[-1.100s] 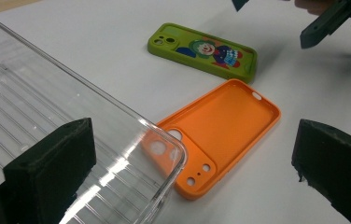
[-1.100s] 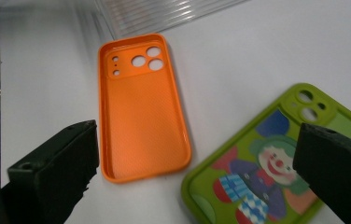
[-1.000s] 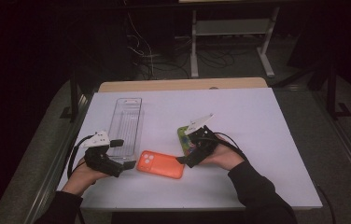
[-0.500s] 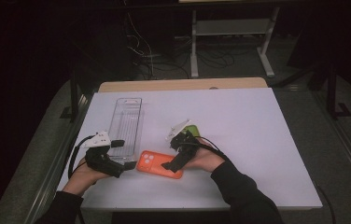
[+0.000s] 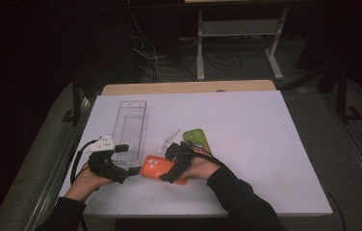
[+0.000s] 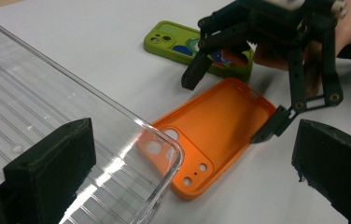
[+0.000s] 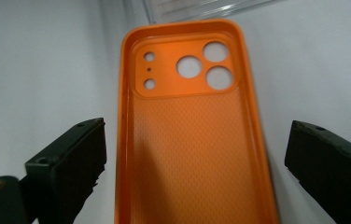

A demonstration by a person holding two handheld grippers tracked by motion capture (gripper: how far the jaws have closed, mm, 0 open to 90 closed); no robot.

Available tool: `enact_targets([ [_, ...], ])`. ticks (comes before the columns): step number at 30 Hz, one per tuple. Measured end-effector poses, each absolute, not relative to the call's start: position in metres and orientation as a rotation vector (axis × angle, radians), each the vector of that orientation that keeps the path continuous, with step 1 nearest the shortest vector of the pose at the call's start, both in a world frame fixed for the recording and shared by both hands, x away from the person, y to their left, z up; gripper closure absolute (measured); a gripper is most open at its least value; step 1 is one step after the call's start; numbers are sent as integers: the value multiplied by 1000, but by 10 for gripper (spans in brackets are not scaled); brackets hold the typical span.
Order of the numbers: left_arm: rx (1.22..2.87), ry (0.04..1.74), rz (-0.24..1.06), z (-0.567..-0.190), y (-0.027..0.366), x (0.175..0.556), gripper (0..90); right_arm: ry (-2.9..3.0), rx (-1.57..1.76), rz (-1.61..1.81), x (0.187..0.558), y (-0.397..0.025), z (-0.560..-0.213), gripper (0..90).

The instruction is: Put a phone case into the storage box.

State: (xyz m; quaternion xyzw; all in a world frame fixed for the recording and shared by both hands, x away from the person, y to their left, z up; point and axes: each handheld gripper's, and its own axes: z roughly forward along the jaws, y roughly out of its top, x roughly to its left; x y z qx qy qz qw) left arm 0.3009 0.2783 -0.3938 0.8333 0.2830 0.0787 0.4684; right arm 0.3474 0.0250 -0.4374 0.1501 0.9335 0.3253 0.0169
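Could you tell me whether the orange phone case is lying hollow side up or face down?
Hollow side up: the orange phone case shows its raised rim, textured inner floor and camera cut-outs, lying flat on the table.

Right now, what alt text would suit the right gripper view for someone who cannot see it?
An empty orange phone case lies open side up on a white table, camera holes at the far end. The right gripper has its black jaws open either side of it, not touching.

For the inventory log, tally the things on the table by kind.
Phone cases: 2, an orange case and a green case
Clear trays: 1, the tray
Total: 3
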Motion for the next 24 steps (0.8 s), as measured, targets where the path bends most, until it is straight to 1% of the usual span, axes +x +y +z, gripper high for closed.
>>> enact_targets([
  [2,2043,695,193,-394,278,301,0,2905,442,998,347,28,-440,56],
  [9,2048,691,194,-394,278,301,0,2887,368,937,340,32,-444,118],
  [14,2049,693,191,-394,278,301,0,2879,353,925,339,33,-445,123],
  [18,2048,694,192,-394,278,301,0,2886,367,912,339,33,-444,149],
  [24,2047,696,191,-394,279,301,0,2890,375,902,339,33,-442,152],
])
